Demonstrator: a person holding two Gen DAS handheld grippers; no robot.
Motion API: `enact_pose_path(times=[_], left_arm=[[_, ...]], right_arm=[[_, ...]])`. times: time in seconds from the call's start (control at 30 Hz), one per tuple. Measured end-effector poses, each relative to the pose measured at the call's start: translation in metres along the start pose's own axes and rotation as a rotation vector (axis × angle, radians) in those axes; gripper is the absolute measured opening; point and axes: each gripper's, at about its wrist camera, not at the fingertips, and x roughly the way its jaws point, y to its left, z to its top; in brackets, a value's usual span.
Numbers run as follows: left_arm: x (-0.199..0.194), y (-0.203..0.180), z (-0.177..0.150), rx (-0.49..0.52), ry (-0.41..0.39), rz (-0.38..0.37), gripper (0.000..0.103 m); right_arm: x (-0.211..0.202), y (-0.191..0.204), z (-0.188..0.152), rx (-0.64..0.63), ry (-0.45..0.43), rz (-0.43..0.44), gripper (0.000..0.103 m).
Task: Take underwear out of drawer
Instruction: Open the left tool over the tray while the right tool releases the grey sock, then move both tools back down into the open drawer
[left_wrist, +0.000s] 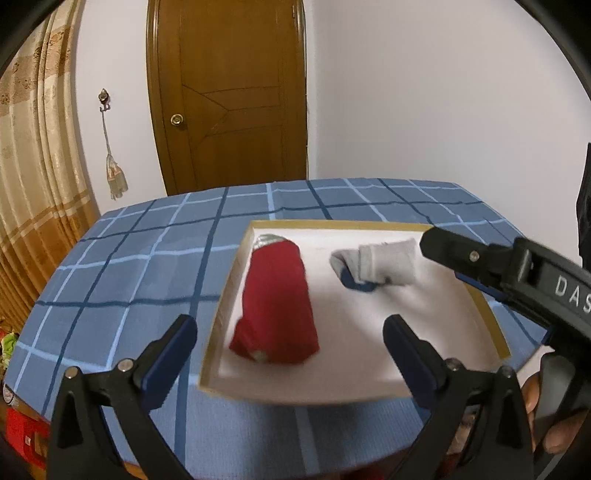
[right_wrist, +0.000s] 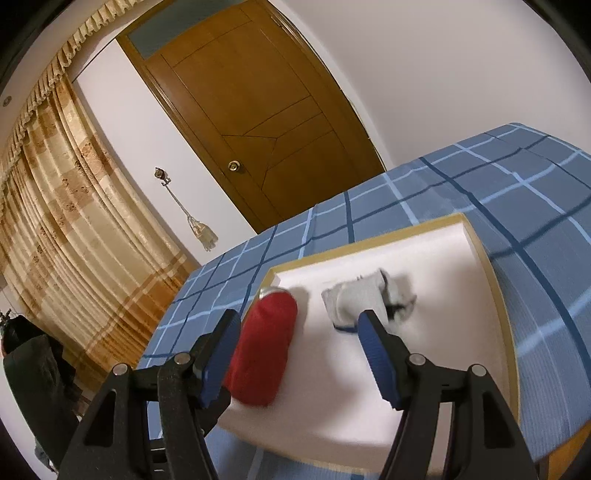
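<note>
Red rolled underwear (left_wrist: 277, 302) lies in the white drawer (left_wrist: 424, 332) along its left wall, long axis running near-to-far, directly ahead of the empty, wide-apart left gripper (left_wrist: 290, 339); right gripper (right_wrist: 299, 350), jaws apart and empty, sits beside it.

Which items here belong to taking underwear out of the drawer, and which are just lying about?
Belongs to the job:
- white drawer
- red rolled underwear
- grey rolled garment with blue trim
- left tool, open
- right tool, open

Just lying about:
- blue checked cloth
- wooden door
- curtain
- tassel on wall hook
</note>
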Motion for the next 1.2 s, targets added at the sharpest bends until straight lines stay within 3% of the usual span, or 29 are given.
enact_pose_path(times=[0.3, 1.2], left_arm=[[-0.016, -0.009, -0.03, -0.016, 0.031, -0.021, 0.102], [-0.052, -0.018, -0.09, -0.014, 0.059, -0.01, 0.102]], right_arm=[[-0.034, 0.0, -0.038, -0.026, 0.014, 0.002, 0.068], [-0.073, -0.007, -0.097, -0.018, 0.087, 0.026, 0.068]])
